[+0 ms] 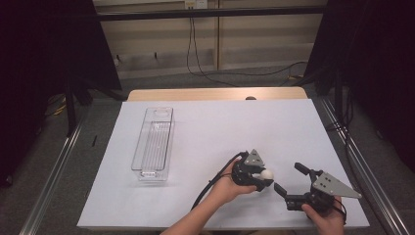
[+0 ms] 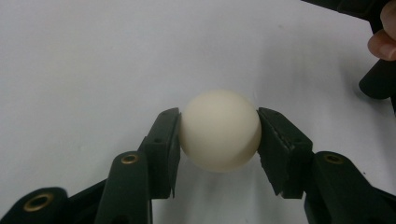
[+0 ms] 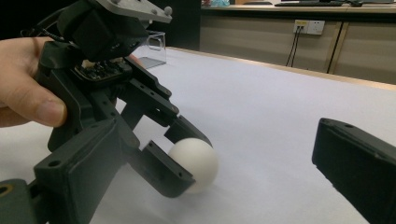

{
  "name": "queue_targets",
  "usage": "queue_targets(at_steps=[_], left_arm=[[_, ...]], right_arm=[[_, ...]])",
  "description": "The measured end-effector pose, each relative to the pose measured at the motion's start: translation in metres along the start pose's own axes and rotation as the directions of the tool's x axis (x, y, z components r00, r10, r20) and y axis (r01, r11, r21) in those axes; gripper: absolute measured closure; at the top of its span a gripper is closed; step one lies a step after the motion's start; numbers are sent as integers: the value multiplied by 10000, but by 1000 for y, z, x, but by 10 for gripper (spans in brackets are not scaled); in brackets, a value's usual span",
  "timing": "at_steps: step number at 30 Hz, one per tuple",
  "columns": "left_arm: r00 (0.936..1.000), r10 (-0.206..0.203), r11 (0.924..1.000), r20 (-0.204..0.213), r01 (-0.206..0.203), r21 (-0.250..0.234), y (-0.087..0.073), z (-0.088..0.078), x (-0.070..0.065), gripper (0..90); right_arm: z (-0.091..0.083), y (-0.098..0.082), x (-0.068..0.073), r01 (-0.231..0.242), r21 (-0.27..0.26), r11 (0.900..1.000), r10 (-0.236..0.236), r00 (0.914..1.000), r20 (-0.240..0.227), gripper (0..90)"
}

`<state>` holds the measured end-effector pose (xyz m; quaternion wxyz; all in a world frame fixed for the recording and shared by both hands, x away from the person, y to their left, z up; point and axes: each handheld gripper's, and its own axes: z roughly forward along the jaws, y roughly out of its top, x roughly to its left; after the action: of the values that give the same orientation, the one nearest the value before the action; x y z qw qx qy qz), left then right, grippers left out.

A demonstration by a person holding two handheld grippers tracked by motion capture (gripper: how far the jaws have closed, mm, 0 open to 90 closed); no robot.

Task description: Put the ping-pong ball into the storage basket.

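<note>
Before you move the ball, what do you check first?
1. Ball between both jaws of the left gripper: ok.
2. Jaws pressing the ball's middle, not its edge: ok.
3. Ball lifted off the white table: cannot tell.
4. Right gripper open and apart from the ball: ok.
5. Clear bin empty and upright: ok.
6. Nothing lying on the table between ball and bin: ok.
</note>
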<state>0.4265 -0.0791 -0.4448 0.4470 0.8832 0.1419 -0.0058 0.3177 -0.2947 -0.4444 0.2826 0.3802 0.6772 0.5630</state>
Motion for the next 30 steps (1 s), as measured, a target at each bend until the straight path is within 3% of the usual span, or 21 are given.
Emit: queue_targets(at_steps=[14, 18, 30], left_arm=[[9985, -533, 9979, -138, 528, -383, -11, -21, 8, 512], [9984, -487, 9987, -286, 482, -178, -12, -28, 9, 511], [9970, -660, 9973, -408, 647, -335, -17, -40, 13, 511]], right_arm=[[2, 0, 1, 10, 14, 10000, -10, 10000, 13, 11], [2, 0, 1, 66, 36, 10000, -66, 10000, -8, 12], [2, 0, 1, 69, 27, 10000, -69, 10000, -4, 12]])
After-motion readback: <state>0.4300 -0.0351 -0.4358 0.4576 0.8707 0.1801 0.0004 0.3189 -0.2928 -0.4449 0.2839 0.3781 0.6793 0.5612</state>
